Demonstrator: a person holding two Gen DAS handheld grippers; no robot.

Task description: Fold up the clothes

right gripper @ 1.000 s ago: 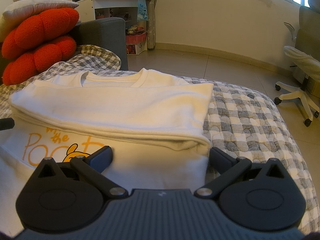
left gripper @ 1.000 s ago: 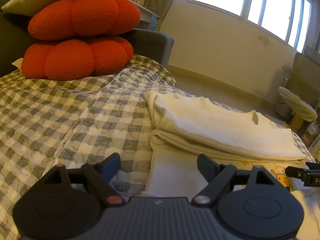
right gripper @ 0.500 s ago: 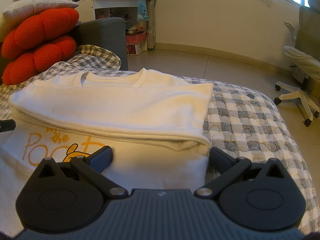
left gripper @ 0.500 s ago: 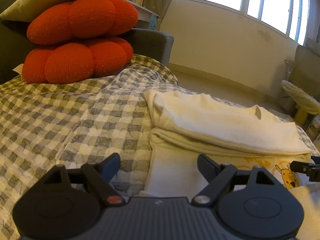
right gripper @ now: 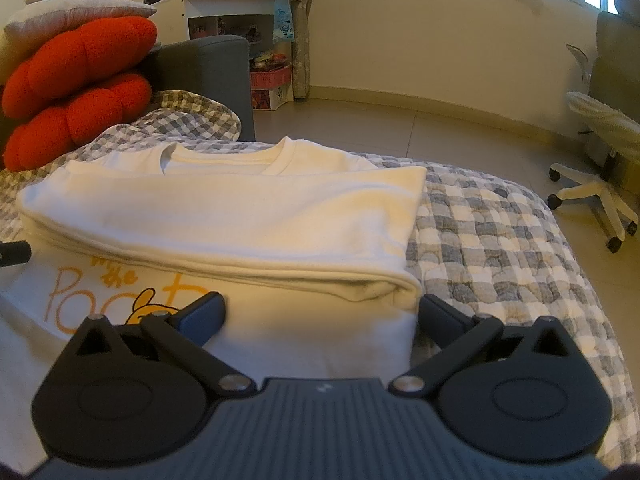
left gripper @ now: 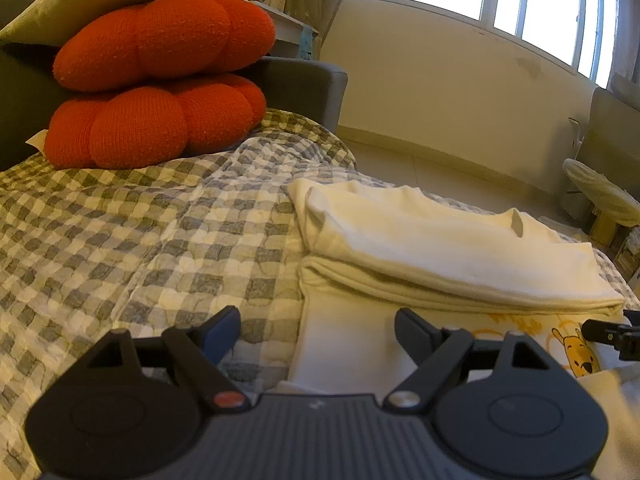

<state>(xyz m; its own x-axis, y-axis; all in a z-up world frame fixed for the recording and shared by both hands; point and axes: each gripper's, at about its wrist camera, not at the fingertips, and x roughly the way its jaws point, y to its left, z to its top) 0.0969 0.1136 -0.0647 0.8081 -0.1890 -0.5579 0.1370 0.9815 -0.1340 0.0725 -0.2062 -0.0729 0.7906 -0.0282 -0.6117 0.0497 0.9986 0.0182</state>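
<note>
Under folded sweatshirt (right gripper: 224,216), print (right gripper: 120,292) half hidden

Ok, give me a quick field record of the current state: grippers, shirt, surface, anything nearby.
left gripper: open, empty, low over the shirt's near left edge
right gripper: open, empty, low over the shirt's near right edge
white T-shirt: part folded, far part doubled over; cartoon bear print showing on the near part
surface: checked quilt
nearby: two orange cushions stacked, office chair on the floor

Gaping right tongs (right gripper: 320,316) over folded shirt (right gripper: 240,216)
</note>
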